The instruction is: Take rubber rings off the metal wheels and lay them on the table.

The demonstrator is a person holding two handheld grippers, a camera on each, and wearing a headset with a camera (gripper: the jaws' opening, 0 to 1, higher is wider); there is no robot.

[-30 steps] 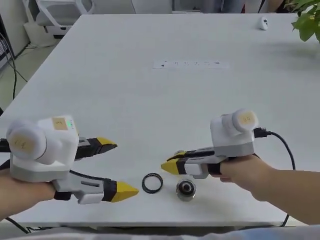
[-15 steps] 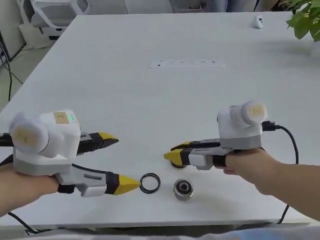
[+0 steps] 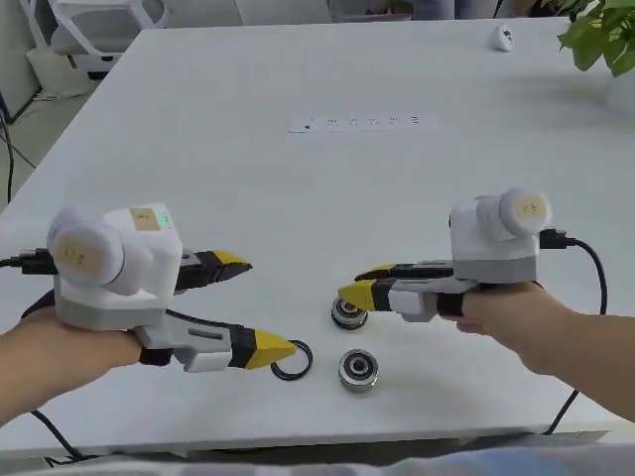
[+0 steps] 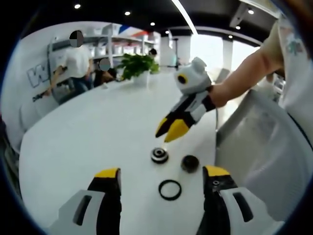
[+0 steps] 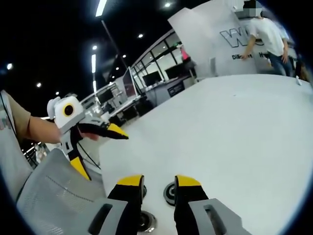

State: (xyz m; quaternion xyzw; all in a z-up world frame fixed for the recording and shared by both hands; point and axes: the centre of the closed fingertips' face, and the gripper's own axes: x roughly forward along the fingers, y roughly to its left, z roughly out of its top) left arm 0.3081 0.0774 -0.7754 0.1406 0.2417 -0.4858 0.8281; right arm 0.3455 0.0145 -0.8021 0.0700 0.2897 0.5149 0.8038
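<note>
Found one loose rubber ring (image 3: 291,361) lying flat on the white table (image 3: 298,198) close to the near edge, off any wheel. Noted the left gripper (image 3: 256,305) held low at near left, jaws spread wide and gripping nothing, with the lower yellow tip overlapping the ring's left side in the head view (contact not determinable there). Checked against the left gripper view: ring lying between and just ahead of the two spread tips, touching neither.

Recorded a metal wheel (image 3: 358,368) flat on the table just right of the ring and apart from it, with bright metal showing around a dark centre. Recorded a second metal wheel (image 3: 349,313) slightly farther off, also flat, with a dark band around its rim (ring or shadow, not determinable).

Noted the right gripper (image 3: 359,285) coming in from the right and pointing left, jaws drawn near each other with a narrow gap left, clamping nothing. Placed its tips just above the second metal wheel, clear of it in the left gripper view. Traced a black cable (image 3: 595,288) from the rear of the right gripper toward the near table edge.

Farther out, logged a recessed socket strip (image 3: 352,123) at mid-table, a small white device (image 3: 503,38) at far right, green plant leaves (image 3: 600,40) at the far right corner, and a white chair (image 3: 89,25) beyond the far left corner.
</note>
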